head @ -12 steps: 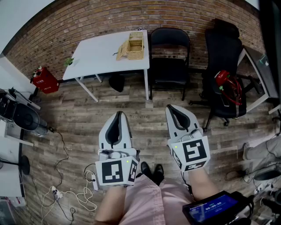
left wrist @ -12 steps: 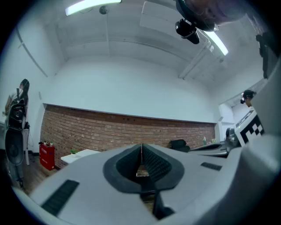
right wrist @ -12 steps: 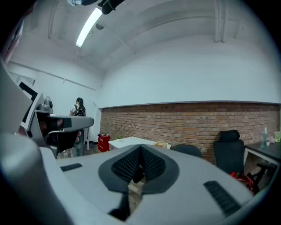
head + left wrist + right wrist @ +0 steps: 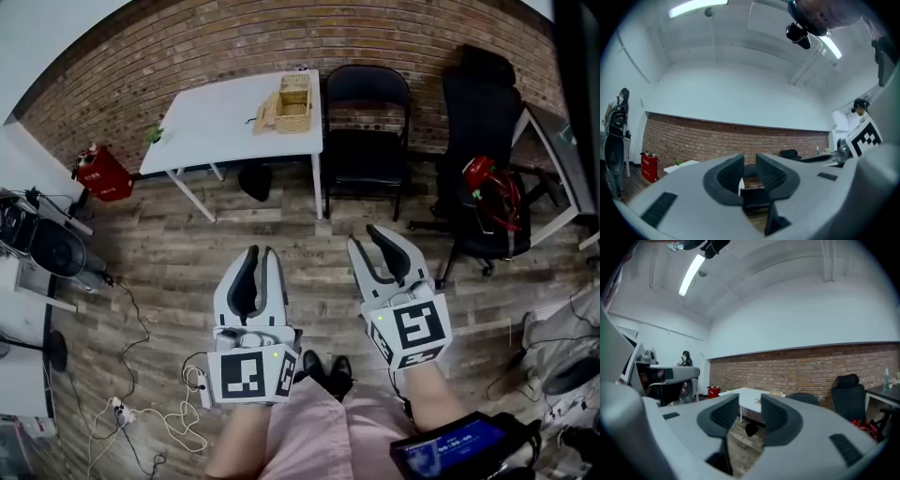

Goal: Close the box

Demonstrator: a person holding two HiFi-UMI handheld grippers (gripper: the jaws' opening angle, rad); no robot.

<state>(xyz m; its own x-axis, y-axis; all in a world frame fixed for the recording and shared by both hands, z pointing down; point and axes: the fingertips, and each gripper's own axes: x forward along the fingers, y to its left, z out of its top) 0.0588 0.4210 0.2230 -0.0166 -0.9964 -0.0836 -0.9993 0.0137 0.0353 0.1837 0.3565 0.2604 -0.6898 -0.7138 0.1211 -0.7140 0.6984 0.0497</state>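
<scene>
The box is a small wicker box [image 4: 289, 101] with its lid hanging open to the left. It stands on the far right part of a white table [image 4: 211, 127] against the brick wall, well beyond both grippers. My left gripper [image 4: 260, 255] is held level over the wooden floor, open by a narrow gap with nothing between its jaws. My right gripper [image 4: 367, 236] is beside it, open a little wider and also empty. In the right gripper view the box [image 4: 776, 393] shows small on the table, past the jaws. The left gripper [image 4: 750, 164] faces the brick wall.
A black folding chair [image 4: 364, 122] stands right of the table, and a black office chair [image 4: 478, 141] with a red object [image 4: 487, 178] stands further right. A red box [image 4: 101, 173] sits at the left wall. Cables [image 4: 141, 412] lie on the floor at lower left.
Both grippers were shut half a second ago and now stand open, the right one wider. The view has moved slightly nearer the table.
</scene>
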